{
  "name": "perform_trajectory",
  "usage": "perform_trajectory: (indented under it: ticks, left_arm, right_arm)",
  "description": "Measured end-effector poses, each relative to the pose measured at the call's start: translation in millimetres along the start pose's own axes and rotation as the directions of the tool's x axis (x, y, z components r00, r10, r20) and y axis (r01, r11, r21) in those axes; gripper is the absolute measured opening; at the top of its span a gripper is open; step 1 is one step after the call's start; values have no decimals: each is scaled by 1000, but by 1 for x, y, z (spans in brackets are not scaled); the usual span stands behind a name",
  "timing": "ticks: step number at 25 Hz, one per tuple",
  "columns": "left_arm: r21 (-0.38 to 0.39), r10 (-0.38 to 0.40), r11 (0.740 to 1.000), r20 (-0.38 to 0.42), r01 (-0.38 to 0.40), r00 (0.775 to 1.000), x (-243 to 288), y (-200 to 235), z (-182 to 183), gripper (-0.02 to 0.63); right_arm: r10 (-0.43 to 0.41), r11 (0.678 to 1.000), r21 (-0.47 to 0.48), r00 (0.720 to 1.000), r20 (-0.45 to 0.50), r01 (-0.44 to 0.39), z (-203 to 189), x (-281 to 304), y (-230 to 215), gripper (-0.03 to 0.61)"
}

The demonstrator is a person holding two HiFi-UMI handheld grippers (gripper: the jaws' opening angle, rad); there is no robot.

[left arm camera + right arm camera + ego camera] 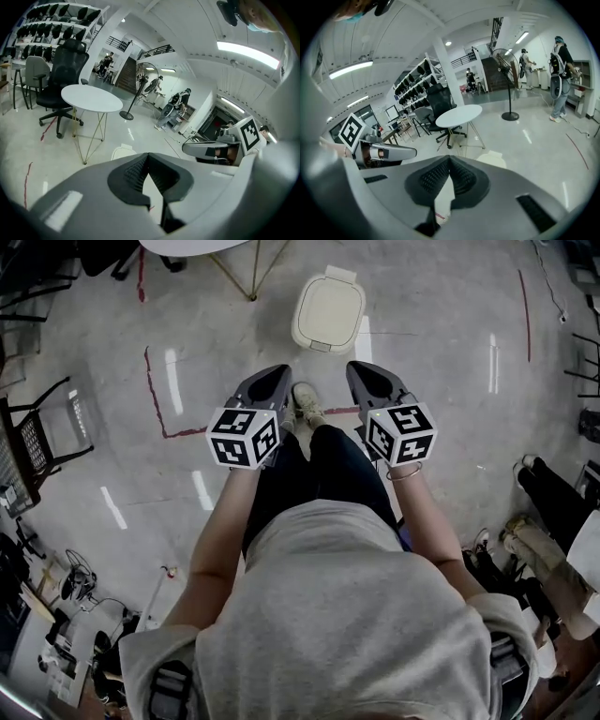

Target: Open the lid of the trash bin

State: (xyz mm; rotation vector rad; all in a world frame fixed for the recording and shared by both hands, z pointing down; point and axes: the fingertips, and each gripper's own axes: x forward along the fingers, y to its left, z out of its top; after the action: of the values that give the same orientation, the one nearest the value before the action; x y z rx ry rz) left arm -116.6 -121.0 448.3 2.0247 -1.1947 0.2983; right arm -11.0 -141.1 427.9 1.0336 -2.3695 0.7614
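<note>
The person is holding the two grippers out ahead, side by side and apart, with a shoe (305,401) showing on the floor between them. The left gripper (279,373) is pointing forward with its jaws pressed together at the tips and nothing between them. The right gripper (358,369) is doing the same, clenched and empty. A red tape line (155,395) is running across the grey floor beneath them. Just ahead, in line with the gap between the grippers but clear of both, the cream bin (309,339) is standing on the floor, its lid (330,306) lying flat and closed, and neither gripper is touching it. Past the bin, a round white table (91,97) is standing on thin legs, with a black office chair (65,70) behind it. Farther off, a standing fan (506,61) is facing the room and people are gathering near a staircase.
</note>
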Motion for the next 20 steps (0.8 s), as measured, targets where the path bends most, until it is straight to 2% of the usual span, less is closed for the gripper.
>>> perform_trajectory:
  ticks: [4,8,13,17,20]
  left_arm:
    - [-15,-12,1000,-27,12,1000,12,11,-11,8]
    - [5,-22,1000,-79,22,997,29,19,-27,9]
    - [-15,-37,999,-129,35,991,47,37,-50,8]
    - [-6,-26,1000,-172,25,985,63,56,-70,8]
    - [-30,-32,999,-197,27,980,72,67,-86,8]
  right_arm:
    - [-7,1000,12,999,-32,7,-13,16,-6,8]
    - [-4,1000,26,998,-63,6,-29,35,-16,8]
    - [-18,1000,0,993,-118,18,-51,64,-28,8]
    - [2,999,40,991,-131,3,-66,89,-32,8]
    - [13,998,66,987,-159,-2,-87,105,-31,8]
